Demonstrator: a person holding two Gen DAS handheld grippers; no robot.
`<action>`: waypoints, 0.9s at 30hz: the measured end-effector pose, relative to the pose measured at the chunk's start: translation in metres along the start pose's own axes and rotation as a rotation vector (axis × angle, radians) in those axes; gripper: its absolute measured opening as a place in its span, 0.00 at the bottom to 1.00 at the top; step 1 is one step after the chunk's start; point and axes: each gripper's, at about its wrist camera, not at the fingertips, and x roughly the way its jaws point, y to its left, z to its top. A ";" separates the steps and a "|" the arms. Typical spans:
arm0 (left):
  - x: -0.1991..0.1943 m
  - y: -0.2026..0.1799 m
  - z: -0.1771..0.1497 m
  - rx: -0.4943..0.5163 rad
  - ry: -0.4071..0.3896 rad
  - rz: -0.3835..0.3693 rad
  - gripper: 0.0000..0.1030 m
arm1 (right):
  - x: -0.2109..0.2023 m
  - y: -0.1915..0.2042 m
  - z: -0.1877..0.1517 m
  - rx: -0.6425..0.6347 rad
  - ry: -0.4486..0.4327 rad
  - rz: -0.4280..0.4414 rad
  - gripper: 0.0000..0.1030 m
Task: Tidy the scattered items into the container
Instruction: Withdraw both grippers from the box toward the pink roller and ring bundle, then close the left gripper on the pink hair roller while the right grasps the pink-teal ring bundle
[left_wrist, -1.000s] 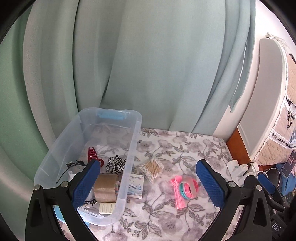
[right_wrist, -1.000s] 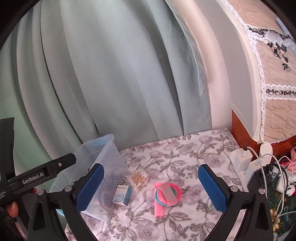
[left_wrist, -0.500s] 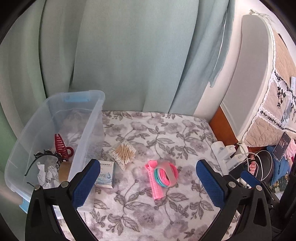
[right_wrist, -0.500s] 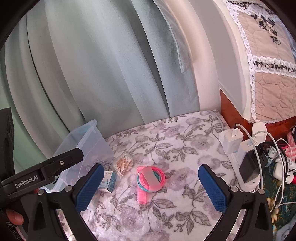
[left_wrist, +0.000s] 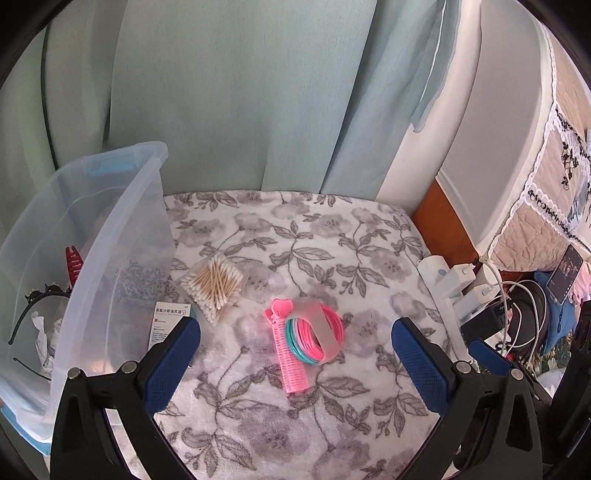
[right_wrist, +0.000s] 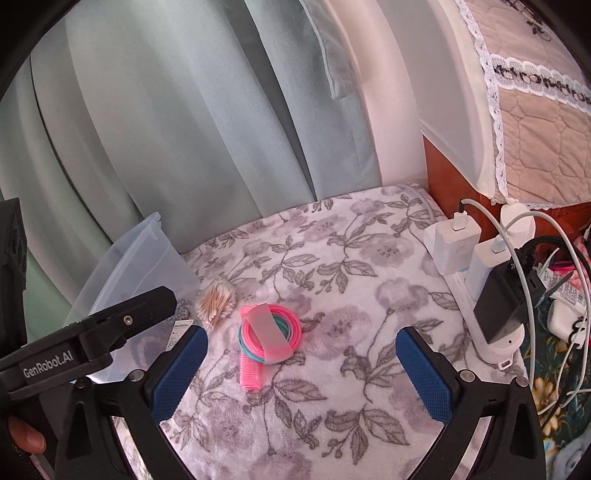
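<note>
A clear plastic bin (left_wrist: 110, 229) (right_wrist: 147, 258) stands at the left on a floral cloth, with a red claw clip (left_wrist: 73, 263), a black headband and other small items inside. Beside it lie a packet of cotton swabs (left_wrist: 214, 285) (right_wrist: 217, 303) and a small white box (left_wrist: 168, 321). A pink hair roller with a bundle of pink and teal hair ties (left_wrist: 306, 338) (right_wrist: 267, 336) lies mid-cloth. My left gripper (left_wrist: 295, 363) is open above and in front of that bundle. My right gripper (right_wrist: 301, 371) is open too, nothing between its fingers.
A white power strip (left_wrist: 448, 291) (right_wrist: 476, 295) with chargers and cables runs along the cloth's right edge. Pale green curtains (left_wrist: 240, 103) hang behind. A quilted, lace-edged cover (right_wrist: 535, 103) sits at the far right. The left tool's body (right_wrist: 85, 343) crosses the right wrist view's left side.
Both grippers swung right, away from the bin and toward the pink roller and ties, which now sit centred between the fingers. Both stayed open; no item on the cloth moved.
</note>
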 end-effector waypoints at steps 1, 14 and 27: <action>0.004 0.001 -0.001 -0.001 0.009 0.002 1.00 | 0.002 -0.002 -0.001 0.005 0.006 -0.001 1.00; 0.048 0.020 -0.019 -0.026 0.123 -0.019 1.00 | 0.042 -0.013 -0.019 0.001 0.117 -0.014 1.00; 0.075 0.037 -0.036 -0.077 0.223 0.048 1.00 | 0.060 -0.021 -0.023 0.042 0.174 0.027 1.00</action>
